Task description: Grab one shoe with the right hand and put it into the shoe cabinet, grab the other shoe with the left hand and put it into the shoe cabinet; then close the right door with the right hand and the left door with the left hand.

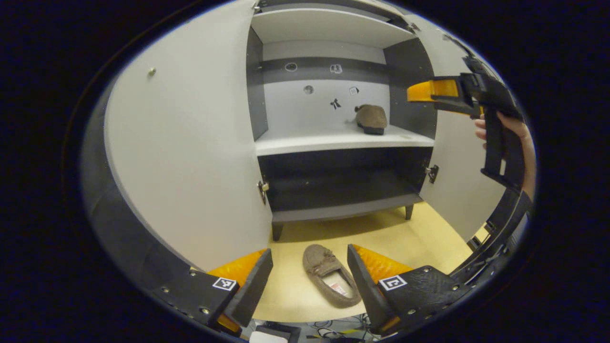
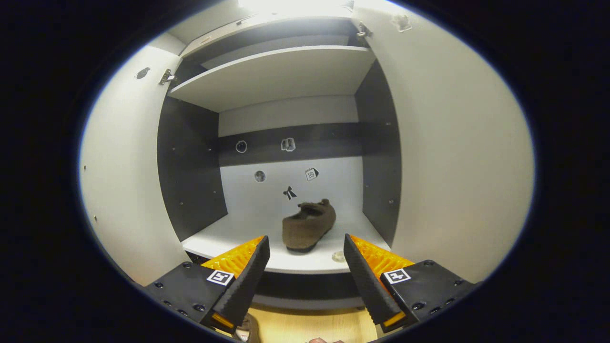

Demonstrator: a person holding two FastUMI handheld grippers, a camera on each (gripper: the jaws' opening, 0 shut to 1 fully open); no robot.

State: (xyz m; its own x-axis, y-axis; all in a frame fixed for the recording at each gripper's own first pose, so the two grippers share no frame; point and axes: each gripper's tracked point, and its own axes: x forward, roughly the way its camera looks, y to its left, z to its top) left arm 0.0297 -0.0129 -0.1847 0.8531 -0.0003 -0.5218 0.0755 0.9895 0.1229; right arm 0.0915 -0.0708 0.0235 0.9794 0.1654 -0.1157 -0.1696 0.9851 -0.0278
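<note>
One brown shoe [image 2: 308,225] is seen lying on the middle shelf [image 2: 248,240] of the cabinet [image 1: 333,143], whose two doors stand open. The other shoe [image 1: 330,275] is seen on the floor [image 1: 419,243] before the cabinet, between the spread fingers of the left gripper [image 1: 310,281]. The right gripper [image 2: 305,276] is held spread and empty before the shelf.

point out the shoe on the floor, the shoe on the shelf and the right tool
shoe on the floor [image 1: 330,275], left gripper view, on its upper
shoe on the shelf [image 2: 308,226], right gripper view, on its side
right tool [image 2: 305,271], right gripper view, midway between its fingertips
</note>
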